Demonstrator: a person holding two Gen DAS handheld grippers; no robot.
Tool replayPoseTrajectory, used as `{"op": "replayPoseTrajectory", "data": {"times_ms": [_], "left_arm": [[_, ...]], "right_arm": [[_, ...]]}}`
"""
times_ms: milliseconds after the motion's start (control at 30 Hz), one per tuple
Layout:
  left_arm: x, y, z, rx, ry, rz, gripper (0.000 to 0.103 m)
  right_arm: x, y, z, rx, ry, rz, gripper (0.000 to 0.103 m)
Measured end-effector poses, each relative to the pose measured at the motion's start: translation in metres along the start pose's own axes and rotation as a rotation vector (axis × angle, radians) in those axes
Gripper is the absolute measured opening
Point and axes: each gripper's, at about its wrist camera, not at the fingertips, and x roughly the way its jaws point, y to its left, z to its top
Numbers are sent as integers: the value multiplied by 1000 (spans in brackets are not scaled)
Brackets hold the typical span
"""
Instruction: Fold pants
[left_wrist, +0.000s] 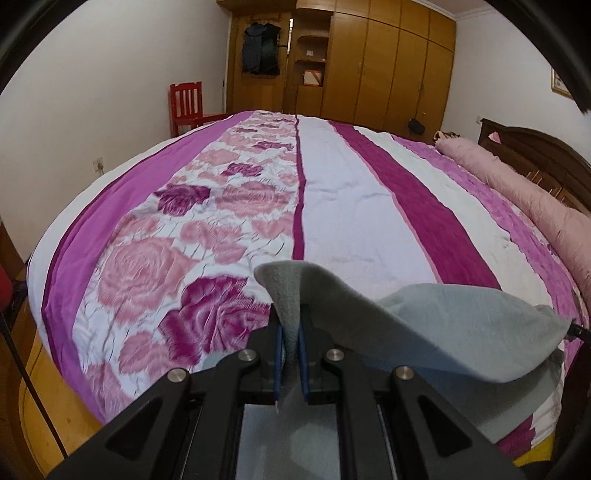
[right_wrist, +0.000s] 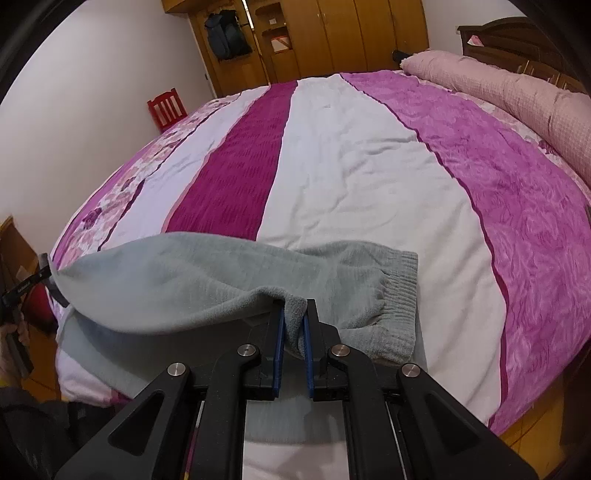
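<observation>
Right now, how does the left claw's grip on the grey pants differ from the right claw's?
The left claw pinches a plain fleecy fold of the grey pants, which sticks up above its tips. The right claw pinches a fold beside the ribbed cuff; no ribbing shows at the left claw. Below the left claw lies the rose-print band of the bedspread; below the right, its white stripe. Both claws are shut on the pants, lifting the cloth off the bedspread.

The pants (left_wrist: 461, 332) ran beneath the left claw (left_wrist: 290, 332) out of frame; the red chair (left_wrist: 186, 107) stood half hidden behind the bed (left_wrist: 332, 184).
</observation>
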Motion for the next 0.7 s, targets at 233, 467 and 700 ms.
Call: {"op": "replayPoseTrajectory", "data": {"times_ms": [233, 467, 700], "left_arm": [[-2, 22, -23, -50, 44, -8, 7], [14, 23, -50, -7, 139, 20, 9], [12, 28, -63, -5, 176, 64, 34]], "right_arm": [[3, 8, -28, -36, 67, -13, 10], [24, 4, -49, -10, 163, -35, 11], [24, 5, -53, -17, 190, -45, 22]]}}
